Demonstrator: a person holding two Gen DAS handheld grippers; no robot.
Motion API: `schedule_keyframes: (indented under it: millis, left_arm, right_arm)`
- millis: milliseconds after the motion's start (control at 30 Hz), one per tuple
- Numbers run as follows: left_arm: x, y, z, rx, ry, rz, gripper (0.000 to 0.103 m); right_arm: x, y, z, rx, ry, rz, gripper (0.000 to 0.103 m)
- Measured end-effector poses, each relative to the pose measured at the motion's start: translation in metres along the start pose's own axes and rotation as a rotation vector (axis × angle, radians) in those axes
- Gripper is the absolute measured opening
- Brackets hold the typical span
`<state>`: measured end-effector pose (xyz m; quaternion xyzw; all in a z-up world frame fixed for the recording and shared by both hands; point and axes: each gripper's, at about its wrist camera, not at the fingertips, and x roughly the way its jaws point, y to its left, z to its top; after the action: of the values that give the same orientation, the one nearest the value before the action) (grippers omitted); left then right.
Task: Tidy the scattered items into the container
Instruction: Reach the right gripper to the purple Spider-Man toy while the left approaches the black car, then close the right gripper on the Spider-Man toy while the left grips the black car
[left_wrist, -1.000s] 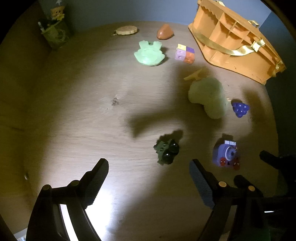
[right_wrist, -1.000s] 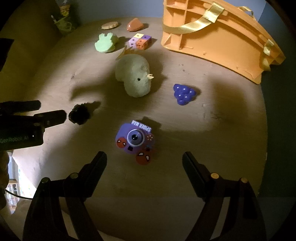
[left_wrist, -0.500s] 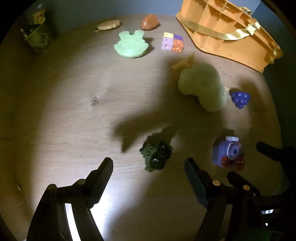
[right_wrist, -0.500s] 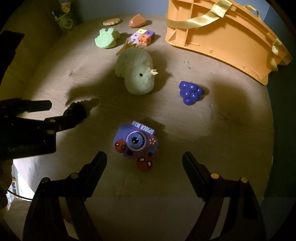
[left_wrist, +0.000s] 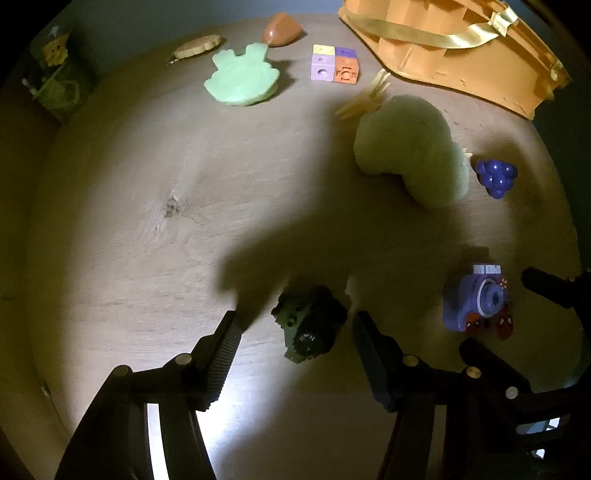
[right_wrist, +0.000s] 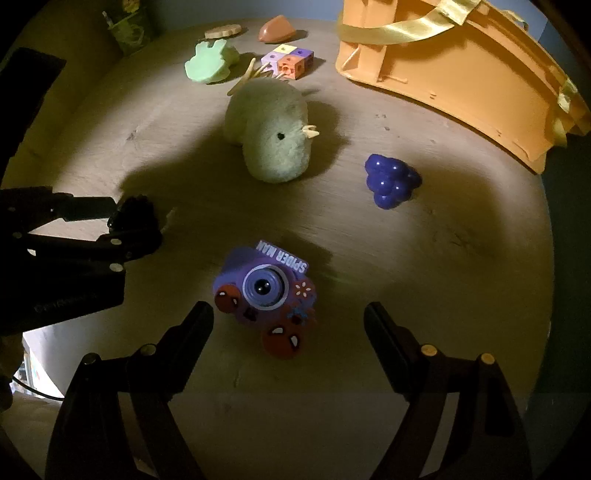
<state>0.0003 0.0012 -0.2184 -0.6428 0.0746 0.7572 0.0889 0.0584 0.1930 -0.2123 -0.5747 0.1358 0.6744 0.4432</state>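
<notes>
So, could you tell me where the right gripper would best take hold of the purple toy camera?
Probably across the toy camera's flat purple body, coming from above. It lies lens-up between the open right gripper's fingers, and the round red charms at its front edge look too loose to pinch.

Round wooden table (left_wrist: 155, 258), dark knot in grain; green pen cup (left_wrist: 55, 88) at far left edge.
</notes>
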Motion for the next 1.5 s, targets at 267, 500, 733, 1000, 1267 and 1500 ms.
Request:
schedule_keyframes:
  millis: [267,500,733,1000,1267,1500]
  left_arm:
    - [-0.002,-0.003,-0.001,-0.005,-0.027,0.010,0.058]
    - [-0.006,-0.010,-0.001,0.004,-0.046,0.002,0.037]
    - [-0.018,-0.010,-0.003,-0.014,-0.050,-0.060,0.037]
    - [-0.042,-0.012,-0.005,-0.023,-0.093,-0.110,0.037]
    - [-0.056,-0.003,-0.002,-0.020,-0.131,-0.131,0.036]
    - [-0.055,-0.010,0.014,-0.002,-0.100,-0.086,0.036]
  right_arm:
    - [0.007,-0.001,0.001,-0.003,0.004,0.011,0.072]
    - [0.005,0.001,0.002,-0.036,-0.007,-0.014,0.053]
    - [-0.008,-0.001,0.002,-0.026,-0.027,-0.037,0.052]
    - [-0.030,0.003,0.003,-0.028,-0.082,-0.030,0.052]
    - [-0.039,-0.008,0.003,-0.006,-0.105,-0.043,0.052]
    - [-0.058,-0.016,-0.001,0.008,-0.114,-0.042,0.052]
